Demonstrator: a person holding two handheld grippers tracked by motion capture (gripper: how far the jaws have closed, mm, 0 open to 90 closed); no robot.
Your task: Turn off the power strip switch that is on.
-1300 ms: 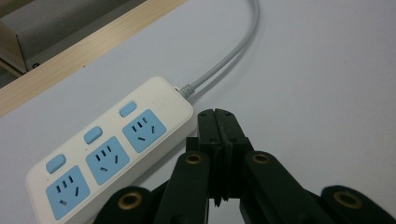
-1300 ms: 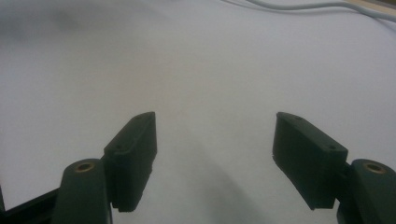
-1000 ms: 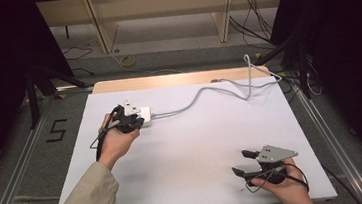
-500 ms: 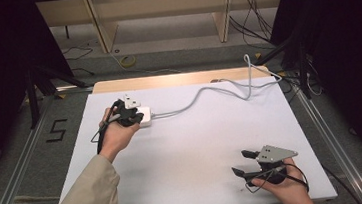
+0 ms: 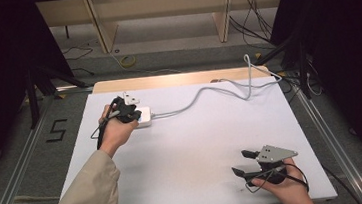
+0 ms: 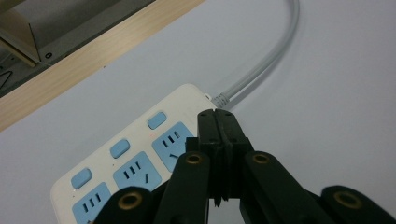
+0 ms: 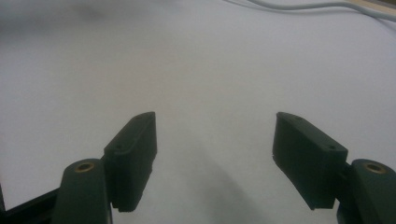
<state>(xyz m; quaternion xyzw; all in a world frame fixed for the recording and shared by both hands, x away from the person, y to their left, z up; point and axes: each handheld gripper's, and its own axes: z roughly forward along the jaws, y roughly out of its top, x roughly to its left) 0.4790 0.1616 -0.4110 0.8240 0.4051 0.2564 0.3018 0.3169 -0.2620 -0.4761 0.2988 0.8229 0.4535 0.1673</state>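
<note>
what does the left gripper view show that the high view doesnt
Left gripper view alone: the power strip's face up close, with blue sockets and a blue switch beside each one, and the left gripper with its jaws pressed together over the strip's cable end.

High view alone: the whole white table, the right gripper with its jaws apart near the front right corner, both hands, and the floor with a taped "5".

Shared: the strip, its grey cable running off it, the wooden strip along the table's far edge.
</note>
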